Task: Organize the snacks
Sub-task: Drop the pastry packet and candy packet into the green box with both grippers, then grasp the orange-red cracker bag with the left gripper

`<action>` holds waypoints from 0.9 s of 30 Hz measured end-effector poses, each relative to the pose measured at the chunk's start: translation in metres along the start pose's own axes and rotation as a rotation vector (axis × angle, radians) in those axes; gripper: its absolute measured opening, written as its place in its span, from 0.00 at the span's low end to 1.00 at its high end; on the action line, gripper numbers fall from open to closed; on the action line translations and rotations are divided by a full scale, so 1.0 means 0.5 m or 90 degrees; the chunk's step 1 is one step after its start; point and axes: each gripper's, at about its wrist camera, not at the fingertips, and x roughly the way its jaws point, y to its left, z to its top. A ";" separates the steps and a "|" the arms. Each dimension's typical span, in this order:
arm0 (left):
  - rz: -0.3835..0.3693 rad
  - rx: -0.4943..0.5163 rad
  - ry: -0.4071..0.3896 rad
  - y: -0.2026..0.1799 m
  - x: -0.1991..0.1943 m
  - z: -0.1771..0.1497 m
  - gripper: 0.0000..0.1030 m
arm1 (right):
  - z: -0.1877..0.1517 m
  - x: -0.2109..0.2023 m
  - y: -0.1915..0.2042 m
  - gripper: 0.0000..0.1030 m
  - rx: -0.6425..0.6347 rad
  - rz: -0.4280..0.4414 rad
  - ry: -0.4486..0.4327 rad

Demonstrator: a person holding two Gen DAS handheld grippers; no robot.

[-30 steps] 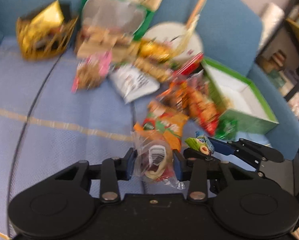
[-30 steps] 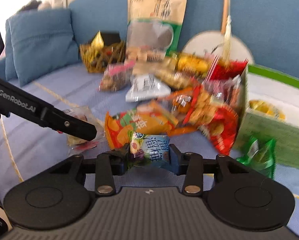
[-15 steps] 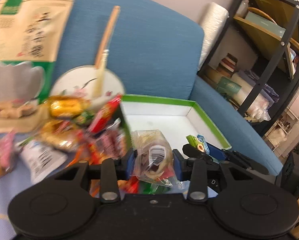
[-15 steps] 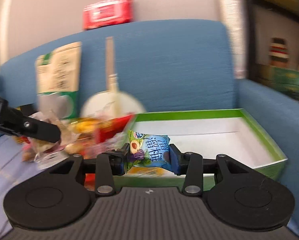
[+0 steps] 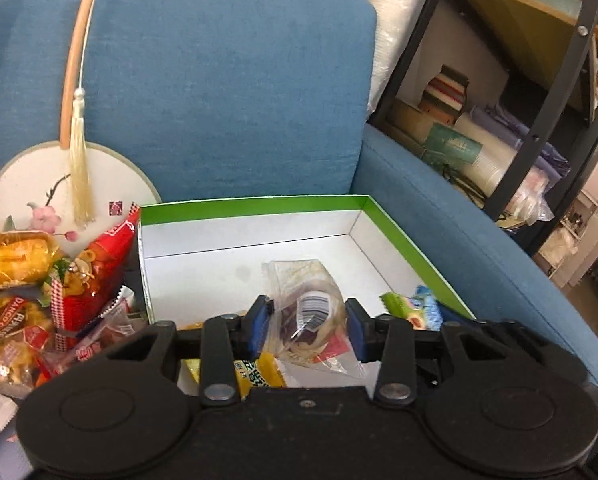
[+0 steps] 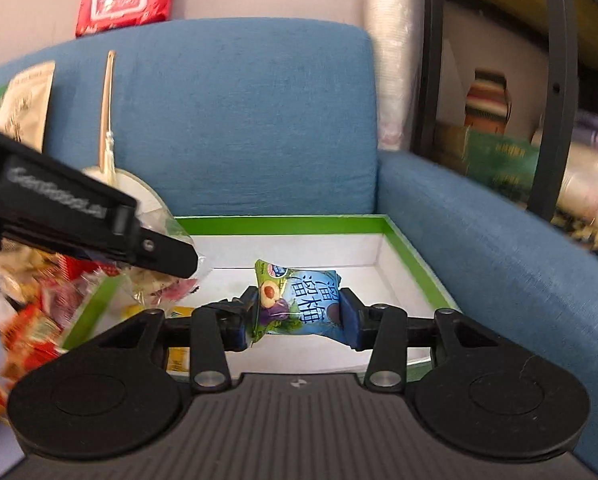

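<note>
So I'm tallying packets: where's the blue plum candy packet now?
The blue plum candy packet sits between the right gripper's opening fingers, over the green-rimmed box, in the right wrist view.

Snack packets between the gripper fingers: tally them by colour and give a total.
Clear packet, in the left gripper, jaws opening: 1
Blue packet, in the right gripper, jaws opening: 1
Total: 2

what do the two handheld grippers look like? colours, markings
Left gripper: glossy smooth black body, two round discs, black linkage arms with silver rivets, blue pads; white lettering along its side, blurred, in the right wrist view. Right gripper: same black build and blue pads, but a grey ribbed top plate with a small white mark. No cables or sleeves visible.
</note>
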 end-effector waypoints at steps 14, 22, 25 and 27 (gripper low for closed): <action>0.095 -0.013 -0.065 0.031 -0.055 -0.003 1.00 | -0.006 -0.018 0.008 1.00 -0.036 -0.027 -0.042; 0.109 -0.030 -0.071 0.057 -0.159 -0.044 1.00 | -0.006 -0.066 0.034 1.00 0.002 0.097 -0.057; 0.143 -0.041 -0.063 0.087 -0.209 -0.072 1.00 | -0.007 -0.079 0.063 1.00 0.005 0.162 -0.048; 0.168 -0.056 -0.066 0.112 -0.246 -0.099 1.00 | -0.009 -0.084 0.086 1.00 -0.001 0.203 -0.038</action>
